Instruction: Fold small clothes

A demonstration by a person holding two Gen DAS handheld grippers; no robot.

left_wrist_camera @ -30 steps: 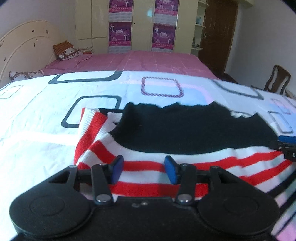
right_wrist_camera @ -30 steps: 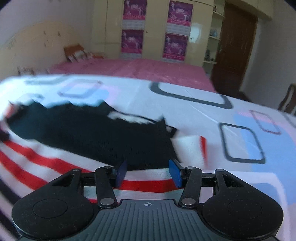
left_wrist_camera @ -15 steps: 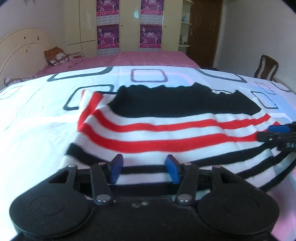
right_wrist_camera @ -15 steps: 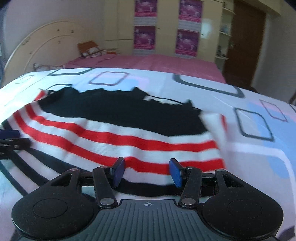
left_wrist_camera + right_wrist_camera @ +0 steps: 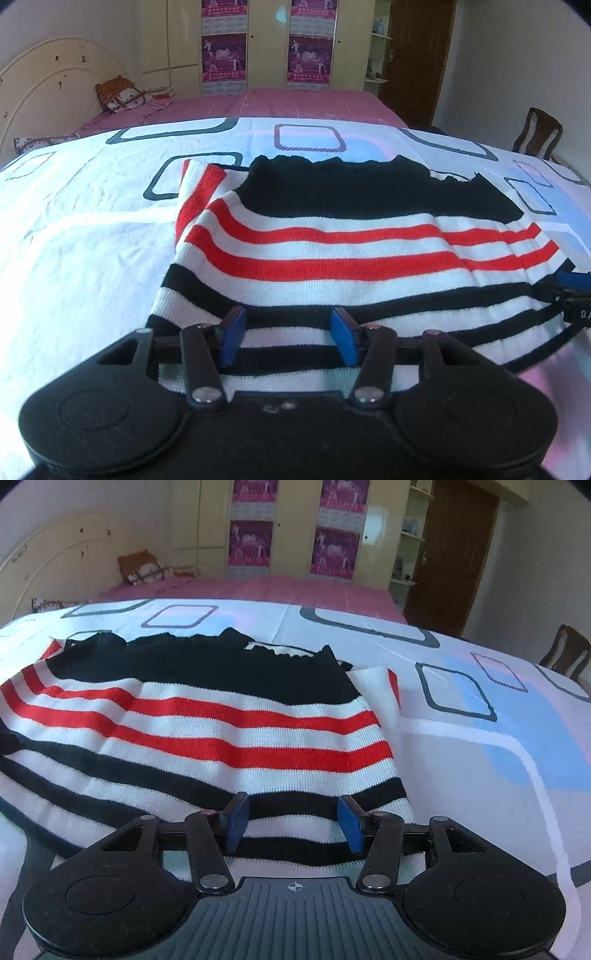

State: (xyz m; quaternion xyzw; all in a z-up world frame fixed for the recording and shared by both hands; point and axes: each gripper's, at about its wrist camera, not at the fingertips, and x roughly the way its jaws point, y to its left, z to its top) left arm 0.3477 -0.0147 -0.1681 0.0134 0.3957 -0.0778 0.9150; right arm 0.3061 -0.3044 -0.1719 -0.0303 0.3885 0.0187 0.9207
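A bed (image 5: 81,236) covered by a white sheet (image 5: 480,738) printed with rounded squares (dark-outlined, some pale blue) carries a striped sweater (image 5: 332,254) lying flat, its black part farthest, red and black stripes nearer.

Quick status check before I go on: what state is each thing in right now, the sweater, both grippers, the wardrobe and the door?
Sweater: lying on the bed sheet, folded over, not flat at the far edge.
Left gripper: open, nothing pinched, over the sweater's near edge.
Right gripper: open, nothing pinched, over the near edge.
Wardrobe: doors shut.
Door: closed.
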